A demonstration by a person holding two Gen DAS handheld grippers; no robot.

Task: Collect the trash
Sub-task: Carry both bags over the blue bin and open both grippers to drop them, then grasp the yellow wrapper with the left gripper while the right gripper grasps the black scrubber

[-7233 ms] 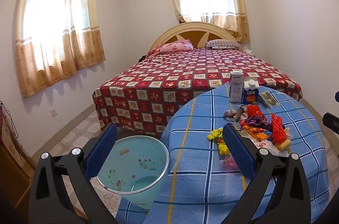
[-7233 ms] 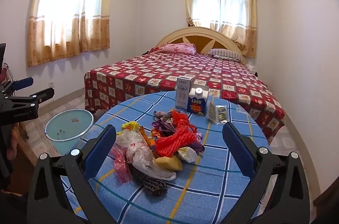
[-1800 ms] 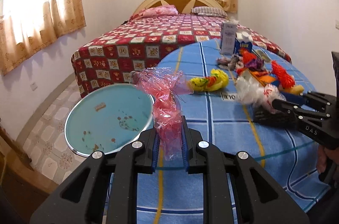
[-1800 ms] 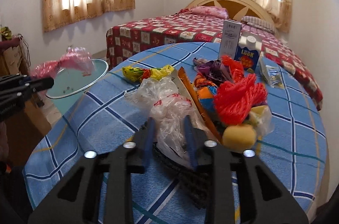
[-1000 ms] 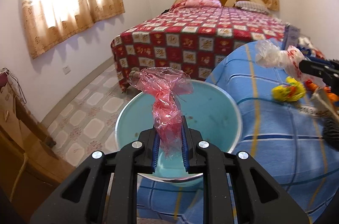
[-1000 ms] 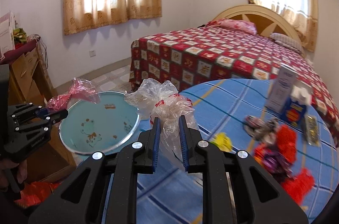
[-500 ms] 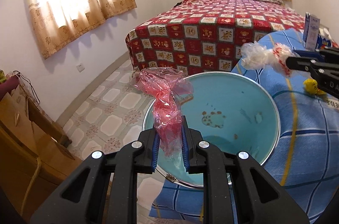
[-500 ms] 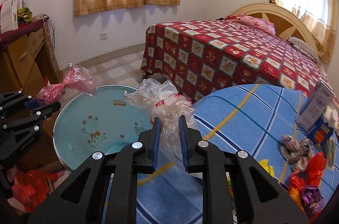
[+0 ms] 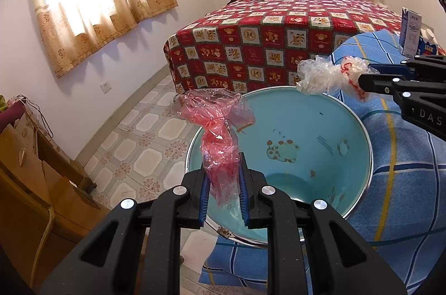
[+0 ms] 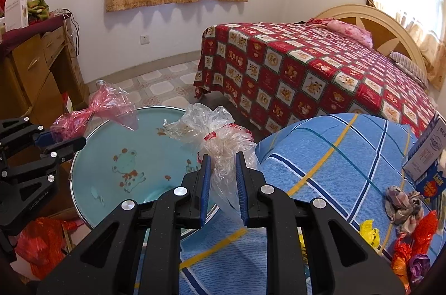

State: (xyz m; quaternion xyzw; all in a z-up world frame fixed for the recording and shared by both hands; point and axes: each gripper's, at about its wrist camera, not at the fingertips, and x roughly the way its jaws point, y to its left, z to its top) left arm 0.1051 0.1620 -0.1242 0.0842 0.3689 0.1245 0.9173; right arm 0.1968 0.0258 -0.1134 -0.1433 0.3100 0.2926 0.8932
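Bedroom, basin (image 9: 359, 127) | pink bag (image 9: 220, 133), clear bag (image 10: 220, 138) clamped between fingers

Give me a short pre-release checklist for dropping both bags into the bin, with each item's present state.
1. Left gripper shut on the pink plastic bag: ok.
2. Right gripper shut on the clear plastic bag: ok.
3. Teal bin open, nothing covering its mouth: ok.
4. Pink plastic bag over the bin's mouth: ok in the left wrist view, though it hangs near the rim.
5. Clear plastic bag over the bin's mouth: cannot tell; it sits about at the rim next to the table.
6. Bags free of each other: ok.
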